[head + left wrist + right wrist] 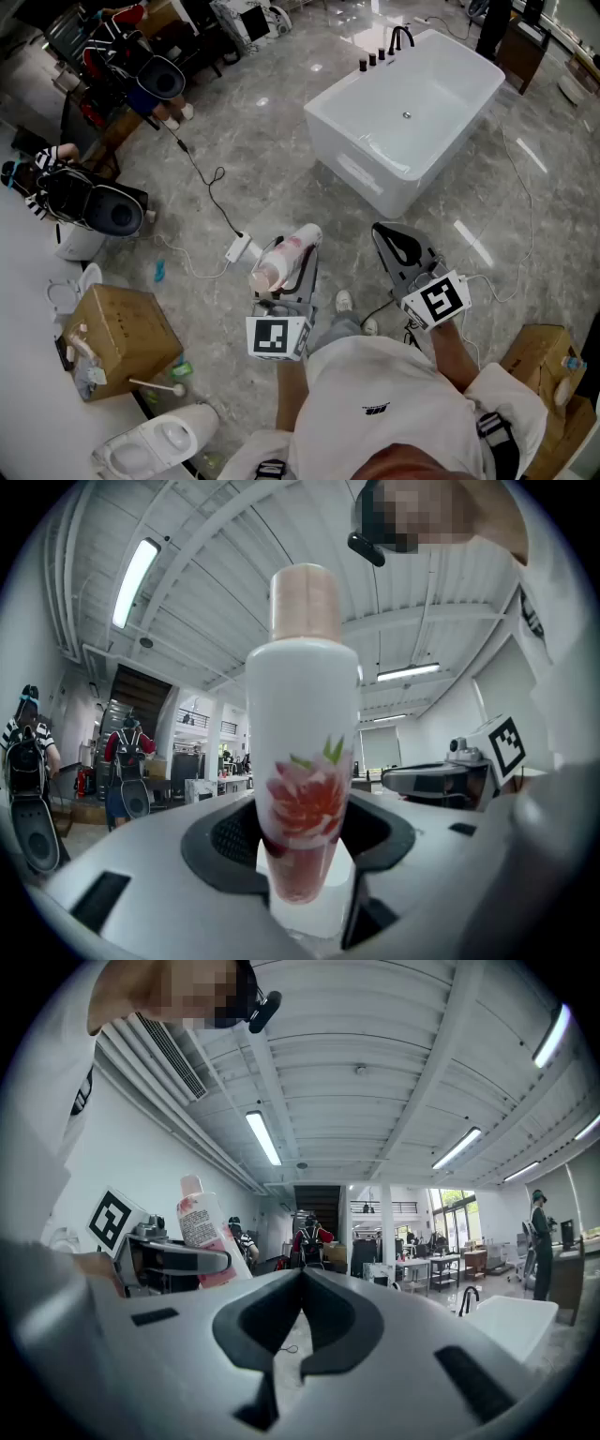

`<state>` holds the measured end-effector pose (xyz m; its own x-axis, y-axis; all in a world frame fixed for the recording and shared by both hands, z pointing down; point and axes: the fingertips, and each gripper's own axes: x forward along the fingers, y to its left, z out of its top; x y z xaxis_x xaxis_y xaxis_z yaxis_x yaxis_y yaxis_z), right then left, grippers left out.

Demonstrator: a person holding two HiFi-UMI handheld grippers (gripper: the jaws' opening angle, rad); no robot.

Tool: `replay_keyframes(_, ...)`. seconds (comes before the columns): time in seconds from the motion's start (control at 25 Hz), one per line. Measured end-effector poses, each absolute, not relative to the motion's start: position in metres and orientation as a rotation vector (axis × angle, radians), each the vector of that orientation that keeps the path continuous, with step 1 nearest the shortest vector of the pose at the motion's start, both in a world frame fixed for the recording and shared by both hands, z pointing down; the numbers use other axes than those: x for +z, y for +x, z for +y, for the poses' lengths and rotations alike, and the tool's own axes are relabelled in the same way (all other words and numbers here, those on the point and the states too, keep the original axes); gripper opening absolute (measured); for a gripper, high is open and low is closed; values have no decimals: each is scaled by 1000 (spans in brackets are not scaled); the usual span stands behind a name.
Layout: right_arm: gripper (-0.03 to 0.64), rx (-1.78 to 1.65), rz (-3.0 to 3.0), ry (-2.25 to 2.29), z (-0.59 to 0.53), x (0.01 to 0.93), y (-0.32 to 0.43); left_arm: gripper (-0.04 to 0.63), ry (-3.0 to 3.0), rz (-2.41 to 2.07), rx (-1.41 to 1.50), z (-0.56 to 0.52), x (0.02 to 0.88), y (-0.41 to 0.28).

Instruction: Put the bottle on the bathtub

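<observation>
One bottle [281, 255], white with a pink cap and a red flower print, is clamped low on its body in the jaws of the left gripper [298, 267]. It is carried cap-up above the floor. The left gripper view shows both jaws pressed on the bottle's [303, 761] tapered lower end. The right gripper [389, 239] rides alongside at 3 o'clock, its jaws together on nothing.

The bathtub [375, 187] stands well apart at 1 o'clock, so the step in hand looks like the carry. To do it well, I would keep the cap up and approach the near rim squarely. The base should go flat on the widest ledge, perhaps by the faucet [400, 37], and the grip should ease only once the bottle stands. The rim looks narrow and glossy, so a tilted release could tip the bottle into the tub.

The grey marble floor [262, 141] carries a cable [208, 187] at 10 o'clock, running to a power strip [239, 247] just beside the bottle. A box [122, 337] sits at 8 o'clock and a toilet [155, 441] at 7.
</observation>
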<state>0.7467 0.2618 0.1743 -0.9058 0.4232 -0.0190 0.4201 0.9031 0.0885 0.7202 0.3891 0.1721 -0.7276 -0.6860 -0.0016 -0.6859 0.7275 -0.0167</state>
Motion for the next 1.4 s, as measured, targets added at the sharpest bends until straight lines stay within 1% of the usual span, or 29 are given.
replay_keyframes(0.28, -5, 115, 3030, 651, 275, 181, 700, 227, -1159, 2927, -2, 403, 184, 671)
replay_keyframes(0.8, -5, 137, 3047, 623, 287, 187, 582, 227, -1207, 2910, -8, 410, 192, 550)
replay_keyframes(1.2, -5, 158, 3047, 667, 307, 185, 528, 227, -1194, 2900, -6, 423, 186, 498)
replay_keyframes(1.4, -5, 148, 3045, 691, 286, 193, 493, 227, -1172, 2905, -4, 400, 189, 465)
